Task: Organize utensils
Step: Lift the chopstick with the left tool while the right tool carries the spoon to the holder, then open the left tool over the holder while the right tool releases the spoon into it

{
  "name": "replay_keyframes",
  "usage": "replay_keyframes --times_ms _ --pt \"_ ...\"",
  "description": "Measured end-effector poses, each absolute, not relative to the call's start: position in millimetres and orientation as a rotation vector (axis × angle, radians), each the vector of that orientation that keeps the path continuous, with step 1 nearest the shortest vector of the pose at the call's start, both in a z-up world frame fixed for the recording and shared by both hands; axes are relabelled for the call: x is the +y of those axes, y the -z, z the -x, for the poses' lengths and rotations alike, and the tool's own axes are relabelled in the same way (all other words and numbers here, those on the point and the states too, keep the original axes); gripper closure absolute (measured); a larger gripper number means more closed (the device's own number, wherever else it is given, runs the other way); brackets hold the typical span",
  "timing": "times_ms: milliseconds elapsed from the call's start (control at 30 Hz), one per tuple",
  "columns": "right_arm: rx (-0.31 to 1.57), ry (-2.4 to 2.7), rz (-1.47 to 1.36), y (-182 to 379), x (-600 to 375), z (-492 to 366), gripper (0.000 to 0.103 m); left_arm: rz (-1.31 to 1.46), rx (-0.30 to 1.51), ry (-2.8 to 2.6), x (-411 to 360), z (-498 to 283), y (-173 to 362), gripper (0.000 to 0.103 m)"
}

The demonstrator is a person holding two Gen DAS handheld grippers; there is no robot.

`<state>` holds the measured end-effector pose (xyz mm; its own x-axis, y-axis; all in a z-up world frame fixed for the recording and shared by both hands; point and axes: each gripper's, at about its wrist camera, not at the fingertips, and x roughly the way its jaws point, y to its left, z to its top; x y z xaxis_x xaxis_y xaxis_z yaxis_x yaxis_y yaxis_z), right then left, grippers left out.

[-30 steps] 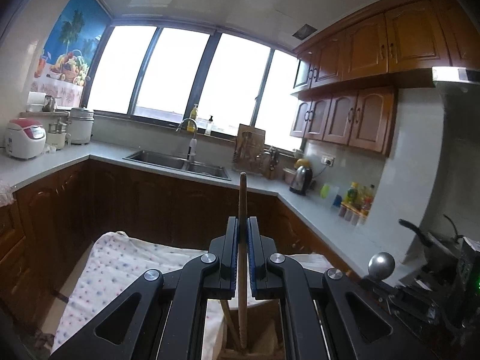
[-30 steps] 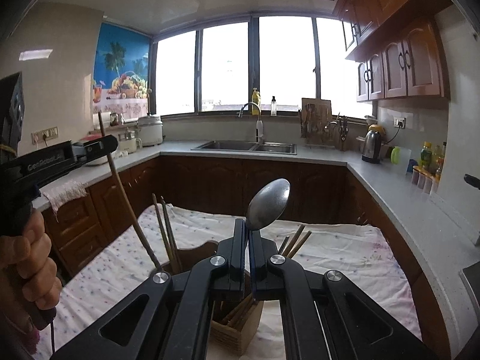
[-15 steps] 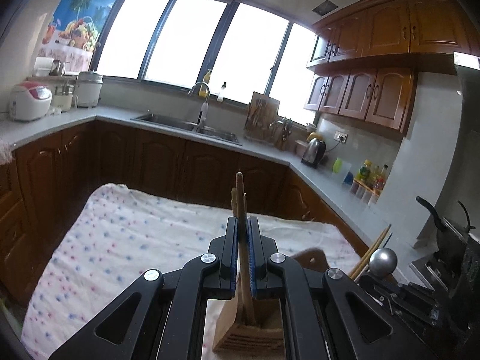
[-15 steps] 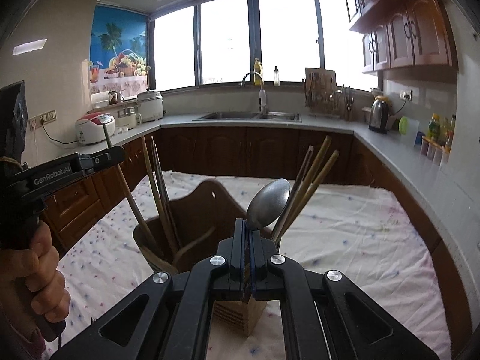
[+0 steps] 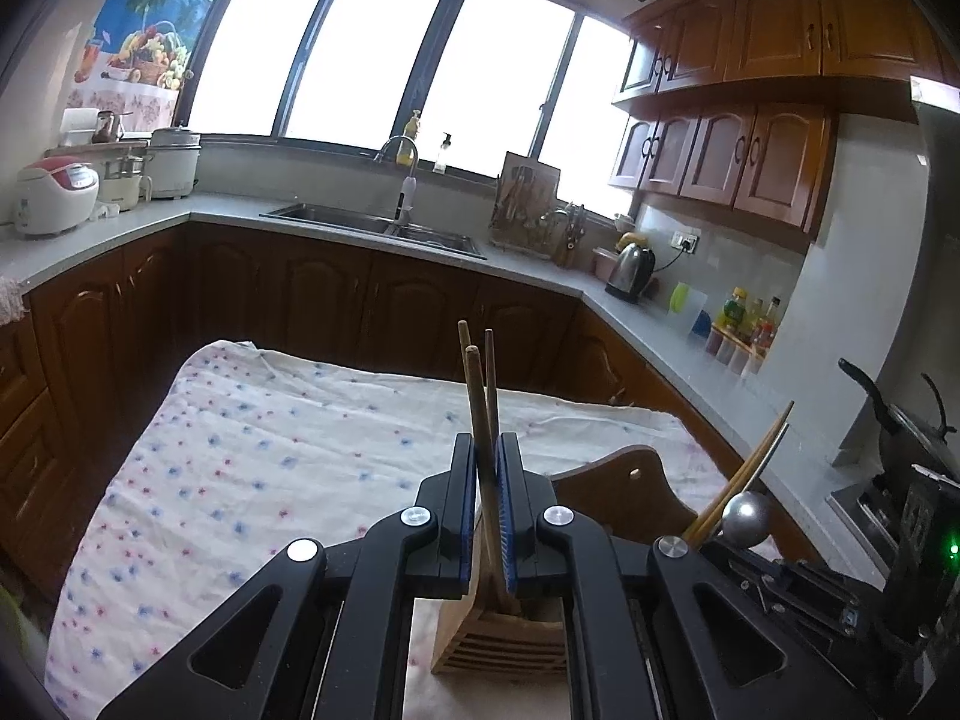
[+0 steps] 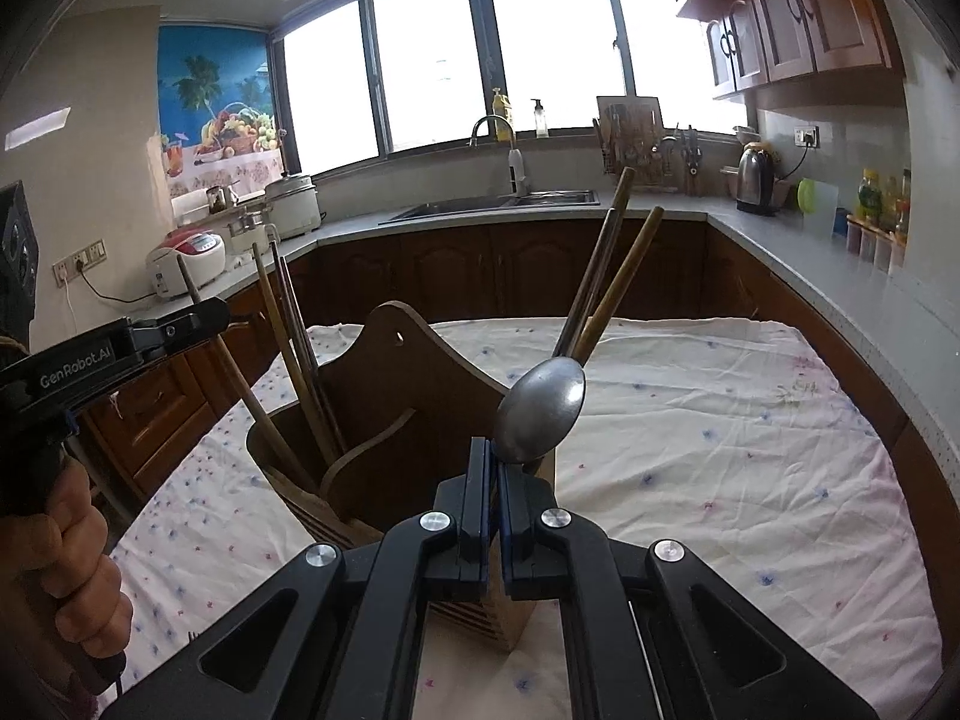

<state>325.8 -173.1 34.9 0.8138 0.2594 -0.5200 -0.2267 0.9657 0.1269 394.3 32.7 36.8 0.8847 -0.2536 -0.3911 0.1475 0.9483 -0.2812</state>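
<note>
A wooden utensil holder (image 6: 384, 420) stands on the flowered tablecloth (image 6: 720, 420); it also shows in the left wrist view (image 5: 504, 642). My left gripper (image 5: 487, 480) is shut on a wooden chopstick (image 5: 474, 390) whose lower end sits in the holder's left compartment; from the right wrist view this gripper (image 6: 204, 318) is at the left. Two more chopsticks (image 6: 294, 324) stand in that compartment. My right gripper (image 6: 495, 480) is shut on a metal spoon (image 6: 543, 411), bowl up, above the holder's right compartment, which holds several chopsticks (image 6: 606, 276).
Kitchen counters with dark wooden cabinets (image 5: 360, 300) wrap around the far side of the table. A sink (image 6: 498, 204), rice cookers (image 6: 186, 258) and a kettle (image 6: 753, 180) stand on them. A stove with a pan (image 5: 888, 420) is at the right.
Both grippers have come down toward the holder. The chopstick in my left gripper has sunk into the left compartment, and the spoon has dropped closer to the right compartment.
</note>
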Motion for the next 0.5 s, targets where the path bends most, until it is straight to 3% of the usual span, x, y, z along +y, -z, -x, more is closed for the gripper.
replay_keyframes --times_ms 500 --pt "0.579 -0.277 -0.093 -34.0 -176.2 -329.7 0.099 0.261 0.472 0.208 30.1 -396.5 -35.9 0.097"
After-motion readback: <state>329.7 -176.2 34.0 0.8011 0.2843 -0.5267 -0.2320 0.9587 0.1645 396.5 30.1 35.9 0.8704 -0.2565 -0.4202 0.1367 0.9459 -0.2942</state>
